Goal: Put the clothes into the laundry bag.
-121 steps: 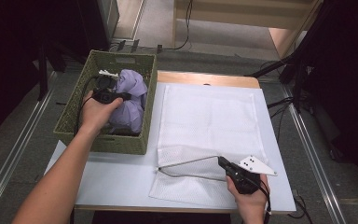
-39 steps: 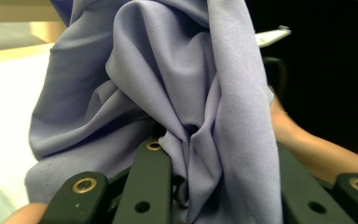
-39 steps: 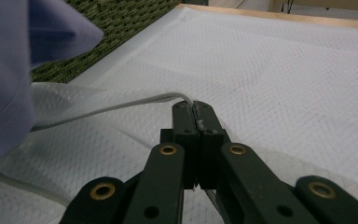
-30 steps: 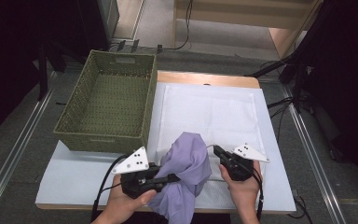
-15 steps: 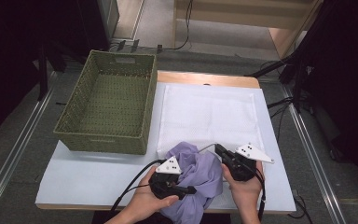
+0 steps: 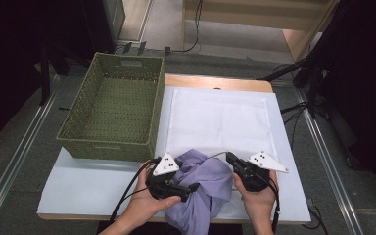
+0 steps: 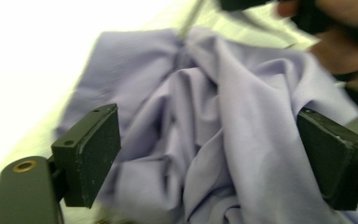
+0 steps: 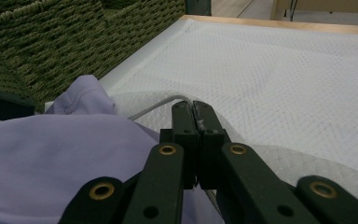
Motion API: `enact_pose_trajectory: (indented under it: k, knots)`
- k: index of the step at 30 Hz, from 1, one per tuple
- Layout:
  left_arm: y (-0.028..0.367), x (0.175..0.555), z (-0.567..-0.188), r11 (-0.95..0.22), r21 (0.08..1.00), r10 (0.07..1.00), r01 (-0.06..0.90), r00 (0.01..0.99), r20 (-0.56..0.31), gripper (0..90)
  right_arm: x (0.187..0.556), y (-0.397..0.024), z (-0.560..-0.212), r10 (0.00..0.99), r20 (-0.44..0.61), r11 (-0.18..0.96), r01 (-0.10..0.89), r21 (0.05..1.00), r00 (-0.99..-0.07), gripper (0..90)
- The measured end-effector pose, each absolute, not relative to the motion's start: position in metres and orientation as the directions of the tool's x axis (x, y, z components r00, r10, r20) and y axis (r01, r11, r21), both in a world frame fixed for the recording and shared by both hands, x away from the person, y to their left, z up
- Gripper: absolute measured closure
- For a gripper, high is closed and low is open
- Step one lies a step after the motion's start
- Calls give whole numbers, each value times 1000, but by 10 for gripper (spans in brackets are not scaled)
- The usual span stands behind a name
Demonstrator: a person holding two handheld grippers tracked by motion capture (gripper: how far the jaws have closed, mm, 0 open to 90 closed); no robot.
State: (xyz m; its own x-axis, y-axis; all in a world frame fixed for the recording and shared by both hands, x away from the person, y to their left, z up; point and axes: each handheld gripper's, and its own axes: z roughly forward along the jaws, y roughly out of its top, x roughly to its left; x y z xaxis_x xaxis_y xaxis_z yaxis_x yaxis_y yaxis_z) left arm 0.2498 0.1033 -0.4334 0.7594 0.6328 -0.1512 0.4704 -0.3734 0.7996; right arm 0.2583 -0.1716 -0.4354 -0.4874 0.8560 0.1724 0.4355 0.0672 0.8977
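Hanging garment (image 6: 203, 188) over table (image 6: 78, 191) edge (front), basket (image 6: 112, 112) apart

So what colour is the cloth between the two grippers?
The cloth is light purple, plain with no pattern. It shows best in the left gripper view.

Cloth (image 6: 203, 188) lies on mat (image 6: 220, 117), right of basket (image 6: 112, 110).

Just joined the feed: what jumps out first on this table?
A crumpled lilac garment lies bunched at the near edge between both grippers. The left gripper has just opened, its pads clear of the cloth; the right gripper is shut on the white mesh bag's rim. The green wicker basket sits far left.
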Motion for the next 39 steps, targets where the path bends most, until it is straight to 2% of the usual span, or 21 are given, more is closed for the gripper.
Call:
enact_pose_trajectory:
  k: [2,3,8,12,15,18,21,23,29,33,36,39]
  knots:
    - [102,256,-439,-388,773,680,502,722,-128,10,258,-170,-435,854,171,70,434,898,-491,900]
    - [102,258,-441,-390,764,694,513,709,-121,0,258,-170,-435,853,167,74,431,899,-494,900]
    - [97,267,-454,-435,698,708,569,695,-126,0,256,-169,-435,852,167,78,436,897,-496,900]
    - [98,268,-453,-435,705,649,561,738,-187,2,256,-170,-436,852,168,77,437,896,-496,900]
    - [96,264,-451,-433,727,617,533,763,-192,231,256,-171,-436,852,165,76,431,899,-496,900]
    - [94,263,-448,-424,738,585,526,781,-220,533,255,-170,-435,851,168,73,430,900,-497,900]
    - [90,262,-444,-442,736,551,513,803,-228,698,254,-169,-434,849,167,76,429,900,-501,900]
    - [86,262,-441,-454,733,527,507,816,-237,751,254,-168,-434,846,167,76,425,902,-506,900]
    - [73,254,-426,-456,744,477,488,840,-258,754,252,-167,-429,835,179,67,419,906,-520,900]
    - [75,253,-416,-438,759,514,481,827,-228,685,251,-171,-426,837,179,60,412,909,-517,900]
    - [85,256,-420,-421,746,550,517,799,-243,662,250,-172,-427,838,180,60,414,908,-516,900]
    - [98,254,-425,-388,747,561,540,781,-274,587,250,-174,-427,843,173,64,415,908,-510,900]
